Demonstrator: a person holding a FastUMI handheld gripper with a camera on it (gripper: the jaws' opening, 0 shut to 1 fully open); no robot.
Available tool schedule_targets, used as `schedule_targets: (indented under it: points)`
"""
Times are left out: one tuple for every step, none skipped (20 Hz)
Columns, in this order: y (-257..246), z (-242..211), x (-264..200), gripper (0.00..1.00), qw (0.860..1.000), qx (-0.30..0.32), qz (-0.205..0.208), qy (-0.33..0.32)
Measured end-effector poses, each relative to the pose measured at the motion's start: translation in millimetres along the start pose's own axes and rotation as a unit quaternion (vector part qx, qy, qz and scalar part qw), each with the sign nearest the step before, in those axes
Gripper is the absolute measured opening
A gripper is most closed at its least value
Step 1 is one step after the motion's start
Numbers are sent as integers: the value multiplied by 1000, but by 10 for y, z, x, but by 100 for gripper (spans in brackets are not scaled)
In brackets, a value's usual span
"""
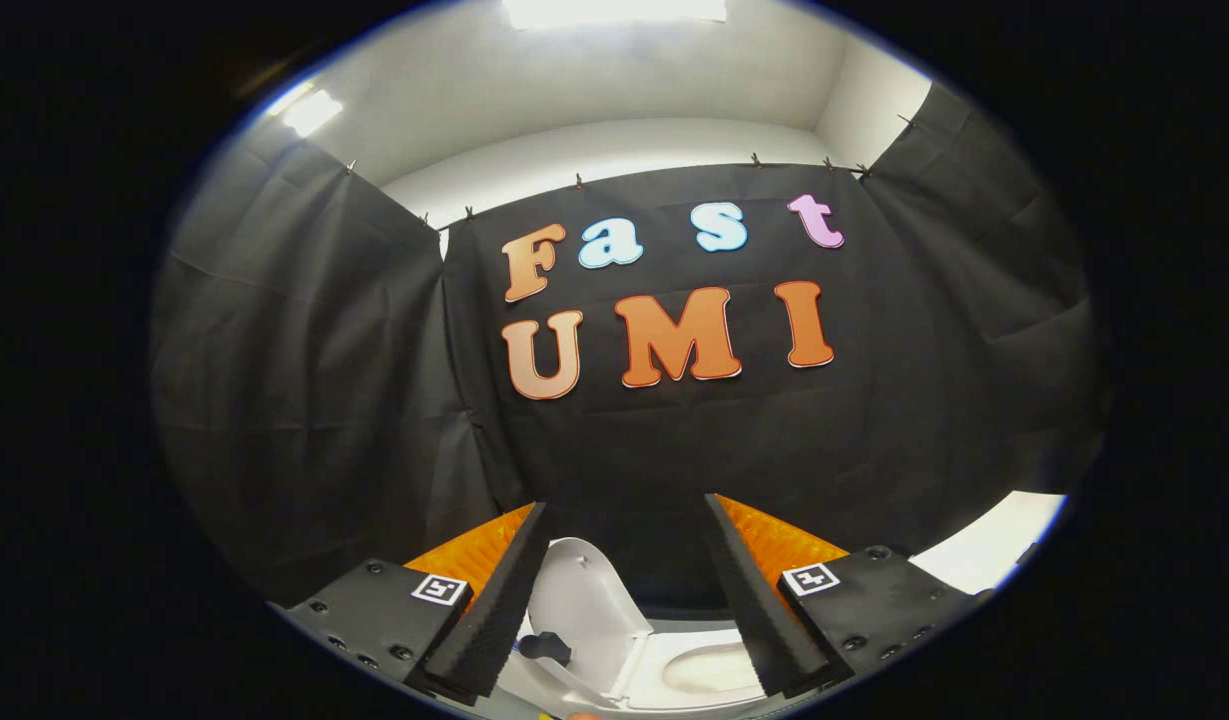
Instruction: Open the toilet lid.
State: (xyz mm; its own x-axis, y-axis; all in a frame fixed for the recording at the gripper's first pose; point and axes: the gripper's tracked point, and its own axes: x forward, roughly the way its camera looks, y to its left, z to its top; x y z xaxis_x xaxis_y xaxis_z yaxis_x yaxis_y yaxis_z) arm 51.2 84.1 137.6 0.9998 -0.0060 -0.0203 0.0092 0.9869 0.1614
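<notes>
Gripper view shows the gripper (626,600) at the bottom, with its two fingers (499,610) spread wide apart. Nothing sits between them and they touch nothing. Each finger has a ribbed pad on its inner side. On the block behind each finger sits a small white square tag (440,589) with a black pattern on it; it has no words to read.

Just past the fingers, low down between them, is the white toilet (709,668). Its toilet lid (584,605) is already up. The lid stands tall and leans back a little, close to the left finger. Its inside face is turned toward the bowl. To the right of the lid you can see the seat ring and the bowl hole, partly hidden by the right finger. A small dark knob (546,647) shows near the bottom of the lid; I cannot tell what it is.

Behind the toilet hangs the black cloth wall (304,380) of the booth, pinned up with little clips along its top. Above the cloth is a pale wall and a ceiling with a bright light (614,10).
</notes>
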Motion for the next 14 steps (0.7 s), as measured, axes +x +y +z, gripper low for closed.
schedule_targets:
  points:
    - [-3, 7, -6, 98, 1000, -1, 0, 0]
    - [-2, 8, 0, 98, 1000, -1, 0, -1]
    - [-3, 11, -7, 98, 1000, -1, -1, -1]
    - [-8, 10, -4, 98, 1000, -1, -1, 0]
    - [-21, 14, -9, 98, 1000, 0, -2, 0]
    - [-41, 9, -9, 98, 1000, 2, -4, 1]
    - [-61, 2, -18, 98, 1000, 3, -6, 2]
    - [-74, -8, -18, 98, 1000, 3, -6, 4]
    - [-69, -18, -18, 98, 1000, 3, -5, 6]
    - [-77, -9, -30, 99, 1000, 0, -2, 8]
    - [-90, 17, -48, 99, 1000, -5, 1, 5]
    - [-159, 16, -53, 99, 1000, -12, 0, 4]
    - [-253, 19, -55, 98, 1000, -17, -6, 5]
    - [-384, 35, -57, 98, 1000, -17, -15, 4]
